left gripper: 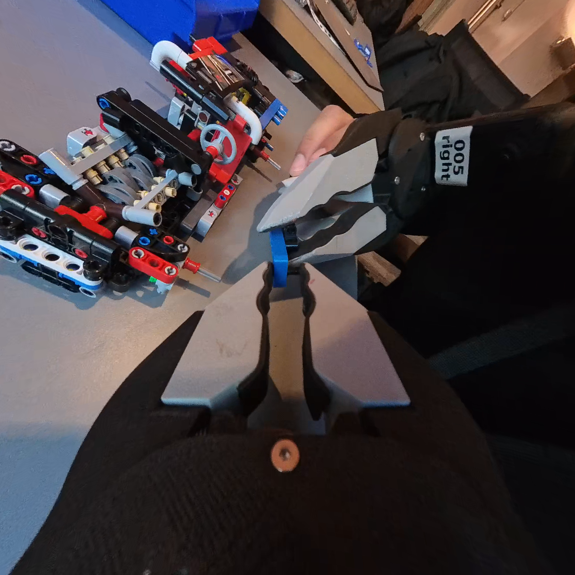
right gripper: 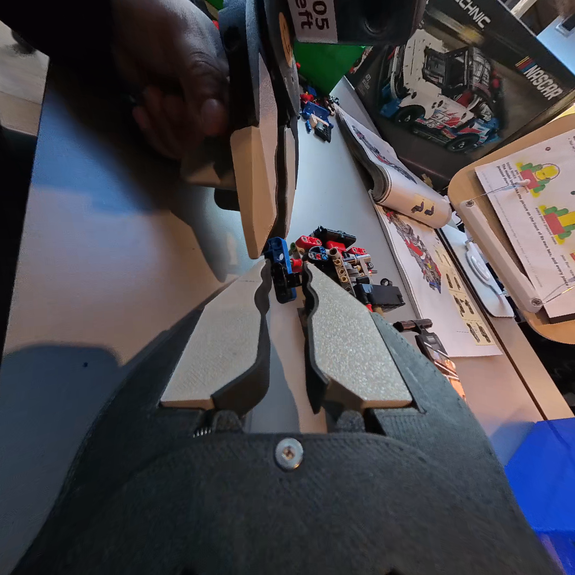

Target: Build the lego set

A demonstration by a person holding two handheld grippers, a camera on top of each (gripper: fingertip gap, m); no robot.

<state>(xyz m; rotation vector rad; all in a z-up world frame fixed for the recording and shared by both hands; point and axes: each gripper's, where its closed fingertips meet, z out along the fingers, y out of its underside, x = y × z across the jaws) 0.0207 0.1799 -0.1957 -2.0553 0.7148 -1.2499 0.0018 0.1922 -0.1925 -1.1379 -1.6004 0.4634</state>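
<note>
Both grippers meet above the grey table (left gripper: 77, 357). The left gripper (left gripper: 284, 270) pinches the blue beam (left gripper: 279, 261), and the right gripper (right gripper: 284, 267) pinches the black piece (right gripper: 281, 277) joined to it. The half-built car (left gripper: 124, 186) stands nearby.

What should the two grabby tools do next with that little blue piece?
Probably press the blue piece and the black piece firmly together. Both tools, left tool and right tool, pinch the small pair in the air, away from the car model.
</note>
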